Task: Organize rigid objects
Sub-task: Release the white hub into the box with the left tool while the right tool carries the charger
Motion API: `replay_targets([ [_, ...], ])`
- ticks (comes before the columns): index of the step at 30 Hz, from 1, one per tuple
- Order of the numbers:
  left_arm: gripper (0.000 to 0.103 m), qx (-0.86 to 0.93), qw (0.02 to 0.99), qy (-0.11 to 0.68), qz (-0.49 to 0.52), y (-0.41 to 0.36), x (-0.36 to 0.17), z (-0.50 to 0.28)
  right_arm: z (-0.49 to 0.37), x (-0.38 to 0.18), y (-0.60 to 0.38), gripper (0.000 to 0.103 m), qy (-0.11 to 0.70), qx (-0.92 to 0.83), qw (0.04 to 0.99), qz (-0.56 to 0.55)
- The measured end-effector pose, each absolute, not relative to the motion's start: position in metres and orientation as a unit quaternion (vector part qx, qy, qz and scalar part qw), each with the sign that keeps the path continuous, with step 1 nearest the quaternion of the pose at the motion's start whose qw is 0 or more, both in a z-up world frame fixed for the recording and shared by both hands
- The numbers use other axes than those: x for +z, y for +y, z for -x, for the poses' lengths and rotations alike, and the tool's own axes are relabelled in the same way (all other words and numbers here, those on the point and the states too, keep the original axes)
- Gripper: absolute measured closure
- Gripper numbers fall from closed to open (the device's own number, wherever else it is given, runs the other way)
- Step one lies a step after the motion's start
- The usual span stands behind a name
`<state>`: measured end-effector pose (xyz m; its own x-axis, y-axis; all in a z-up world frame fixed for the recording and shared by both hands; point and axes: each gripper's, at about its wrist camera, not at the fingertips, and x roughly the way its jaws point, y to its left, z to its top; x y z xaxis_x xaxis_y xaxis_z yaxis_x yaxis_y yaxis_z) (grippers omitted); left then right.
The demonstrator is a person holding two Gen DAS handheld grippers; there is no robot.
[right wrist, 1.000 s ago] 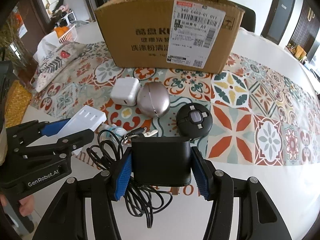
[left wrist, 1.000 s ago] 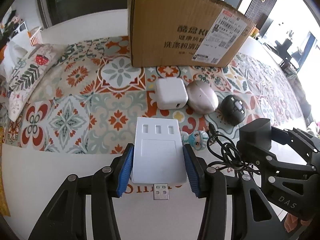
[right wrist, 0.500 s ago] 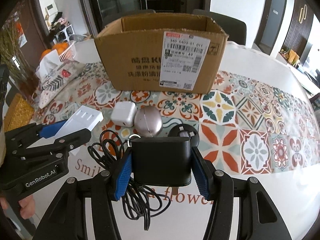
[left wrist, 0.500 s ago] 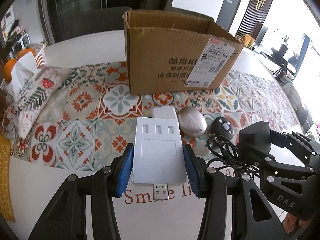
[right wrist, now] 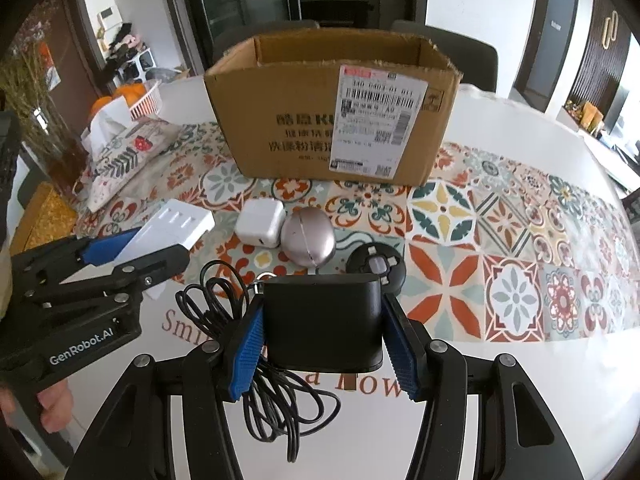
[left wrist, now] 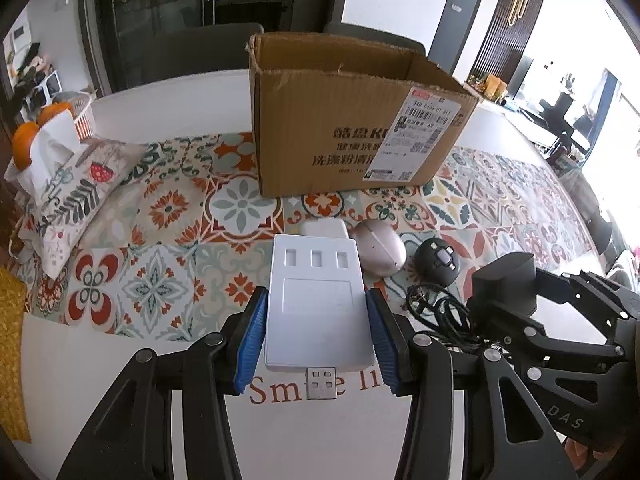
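- My left gripper [left wrist: 316,336] is clenched on one white USB hub [left wrist: 318,304]: the blue pads press its two long sides, its three ports face away from me and its USB plug juts back between the fingers.
- My right gripper [right wrist: 322,332] is clenched on one black power adapter [right wrist: 322,322], pads against both of its sides; one tangled black cable [right wrist: 288,396] hangs from it, looping out to its left and below the jaws.
- I hold both grippers roughly level, lifted clear of the table [right wrist: 500,384] above its near edge, fingers pointing at the box. They sit side by side, the left one showing at the left of the right wrist view.
- Three loose items lie in a row on the patterned table runner [right wrist: 508,248], between my jaws and the box: one white charger cube [right wrist: 260,222], one pinkish-silver egg-shaped case [right wrist: 308,240] touching it, and one black round puck [right wrist: 376,268] just beside that, nearest the adapter.
- One open cardboard box [right wrist: 332,116] stands upright toward the runner's far edge, shipping label facing me.
- At the table's far left I count one floral tissue pouch [left wrist: 68,196] and one white basket [left wrist: 82,118] of oranges; how many oranges I cannot tell.
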<state>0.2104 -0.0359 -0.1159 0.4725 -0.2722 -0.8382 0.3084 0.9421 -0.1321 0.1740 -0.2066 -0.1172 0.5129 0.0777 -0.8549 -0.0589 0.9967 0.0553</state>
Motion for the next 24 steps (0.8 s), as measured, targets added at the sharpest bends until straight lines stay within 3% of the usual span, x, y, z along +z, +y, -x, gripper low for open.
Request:
replay_targets([
  [24, 0.055, -0.201, 0.902, 0.382, -0.001, -0.046, -0.022, -0.236, -0.184, -0.022, -0.219, 0.047, 0.356, 0.011, 0.934, 0.000],
])
